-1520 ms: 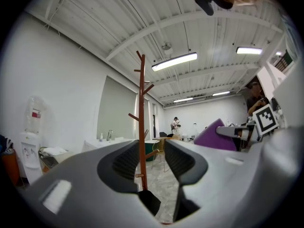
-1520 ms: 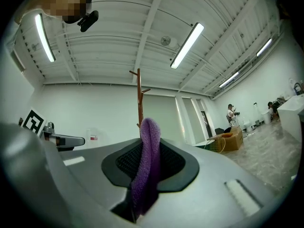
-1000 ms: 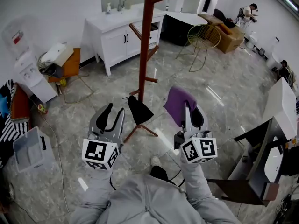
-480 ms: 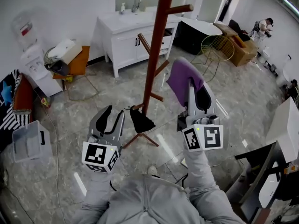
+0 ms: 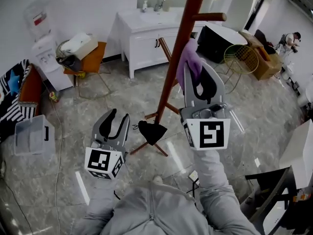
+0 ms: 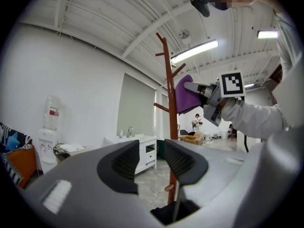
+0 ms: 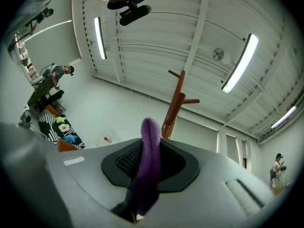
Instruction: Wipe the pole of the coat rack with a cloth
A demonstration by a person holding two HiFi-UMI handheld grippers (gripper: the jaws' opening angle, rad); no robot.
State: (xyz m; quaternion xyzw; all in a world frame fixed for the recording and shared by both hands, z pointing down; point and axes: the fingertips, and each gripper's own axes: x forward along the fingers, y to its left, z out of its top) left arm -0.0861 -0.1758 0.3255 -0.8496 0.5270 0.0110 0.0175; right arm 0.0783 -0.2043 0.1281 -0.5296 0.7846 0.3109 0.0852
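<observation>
The right hand-held gripper (image 5: 199,77) pinches a cloth (image 5: 189,60) beside the pole (image 5: 177,62); the left hand-held gripper (image 5: 119,118) hangs nearer, jaws apart, empty.

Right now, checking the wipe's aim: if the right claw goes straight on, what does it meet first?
Likely the coat rack pole, with the purple cloth held in the right claw touching it first; depth is hard to judge.
</observation>
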